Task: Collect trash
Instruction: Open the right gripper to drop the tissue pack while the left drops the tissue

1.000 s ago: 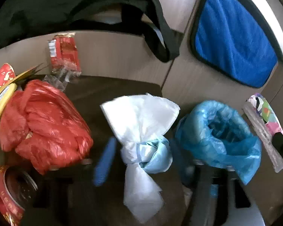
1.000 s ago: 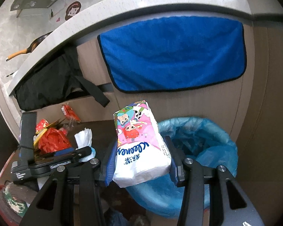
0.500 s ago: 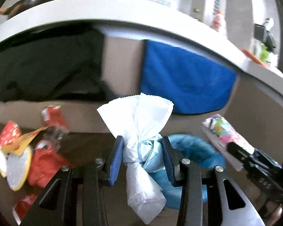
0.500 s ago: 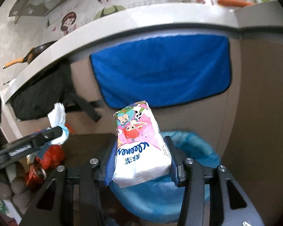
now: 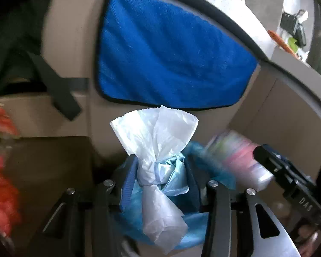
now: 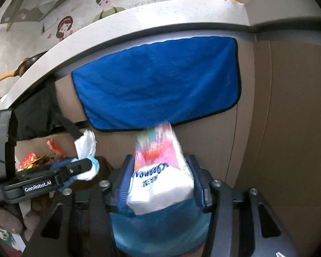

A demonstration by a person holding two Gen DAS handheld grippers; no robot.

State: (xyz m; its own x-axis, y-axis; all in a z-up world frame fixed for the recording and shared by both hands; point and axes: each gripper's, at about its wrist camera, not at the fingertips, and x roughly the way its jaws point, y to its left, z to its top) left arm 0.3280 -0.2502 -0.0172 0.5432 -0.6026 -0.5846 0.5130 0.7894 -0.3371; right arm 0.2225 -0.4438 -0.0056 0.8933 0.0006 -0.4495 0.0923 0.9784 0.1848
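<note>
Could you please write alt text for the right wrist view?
The right gripper, jaws opening, has a tissue pack between its fingers above a blue-lined bin. Left, the other gripper carries a white knotted bag.

A home kitchen. A pale stone counter (image 6: 152, 19) curves above beige cabinet fronts (image 6: 289, 128), with a blue towel (image 6: 158, 83) hanging over them. A frying pan (image 6: 21, 68) sits on the counter, below cartoon wall stickers (image 6: 64, 26). A blue-lined bin (image 6: 160, 229) stands on the floor.
</note>
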